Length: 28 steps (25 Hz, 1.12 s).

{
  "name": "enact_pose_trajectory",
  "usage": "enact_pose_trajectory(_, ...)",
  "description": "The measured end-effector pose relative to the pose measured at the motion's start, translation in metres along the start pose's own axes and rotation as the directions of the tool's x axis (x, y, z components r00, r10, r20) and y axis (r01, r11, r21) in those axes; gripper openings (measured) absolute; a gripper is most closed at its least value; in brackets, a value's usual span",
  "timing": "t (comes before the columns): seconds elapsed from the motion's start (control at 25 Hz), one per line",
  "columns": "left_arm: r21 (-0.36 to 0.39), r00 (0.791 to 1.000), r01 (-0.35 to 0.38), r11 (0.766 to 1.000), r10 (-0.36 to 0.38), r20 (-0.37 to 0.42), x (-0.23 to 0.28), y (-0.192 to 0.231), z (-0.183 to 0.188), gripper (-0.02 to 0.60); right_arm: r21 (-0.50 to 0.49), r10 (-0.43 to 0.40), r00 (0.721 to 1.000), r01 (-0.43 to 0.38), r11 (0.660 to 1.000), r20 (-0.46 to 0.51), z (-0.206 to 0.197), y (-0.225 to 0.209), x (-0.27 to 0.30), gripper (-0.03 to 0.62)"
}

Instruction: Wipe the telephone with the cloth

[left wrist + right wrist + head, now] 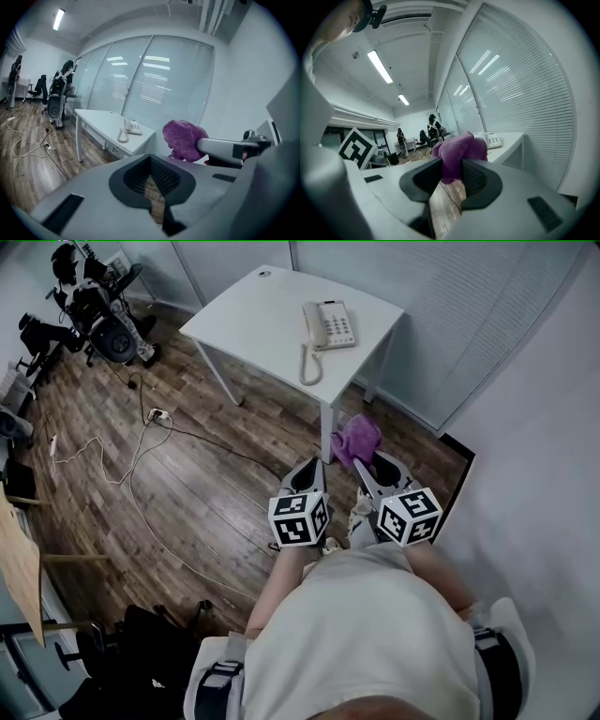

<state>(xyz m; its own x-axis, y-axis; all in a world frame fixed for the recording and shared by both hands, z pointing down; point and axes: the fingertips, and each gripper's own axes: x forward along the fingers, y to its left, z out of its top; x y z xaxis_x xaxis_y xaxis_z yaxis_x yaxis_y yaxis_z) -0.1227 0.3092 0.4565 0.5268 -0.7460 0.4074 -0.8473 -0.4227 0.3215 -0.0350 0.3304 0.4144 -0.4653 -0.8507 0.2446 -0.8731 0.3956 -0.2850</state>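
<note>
A white telephone with a coiled cord lies on the right part of a white table ahead of me. Both grippers hang at waist height, well short of the table. My right gripper is shut on a purple cloth, which bulges out past its tips. In the right gripper view the cloth fills the gap between the jaws of the right gripper, with the telephone beyond. My left gripper is shut and empty. From the left gripper I see the telephone far off and the cloth to the right.
Camera gear and stands crowd the far left corner. Cables and a power strip trail over the wooden floor. A glass wall with blinds runs behind the table, and a white wall closes the right side.
</note>
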Motion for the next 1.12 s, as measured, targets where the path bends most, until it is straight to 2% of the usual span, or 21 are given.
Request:
enact_pose_trajectory(0.24,-0.006,1.0,0.004,1.0,-0.004,-0.008,0.008,0.0,0.003,0.02,0.027,-0.016,1.0,0.016,1.0,0.009,0.007,-0.011,0.006,0.129)
enact_pose_trajectory(0.48,-0.017,1.0,-0.001,1.0,0.001,-0.018,0.025,0.011,0.008,0.021,0.006,-0.018,1.0,0.018,1.0,0.015,0.014,-0.017,0.02,0.129)
enact_pose_trajectory(0.68,-0.006,1.0,0.006,1.0,-0.007,-0.026,0.049,0.009,0.014,0.021,0.01,-0.025,1.0,0.025,1.0,0.016,0.017,-0.039,0.032,0.129)
enact_pose_trajectory(1.12,0.022,1.0,-0.013,1.0,0.014,-0.025,0.108,0.034,0.059,0.021,0.013,0.005,0.999,-0.005,1.0,0.049,0.055,-0.085,0.108,0.129)
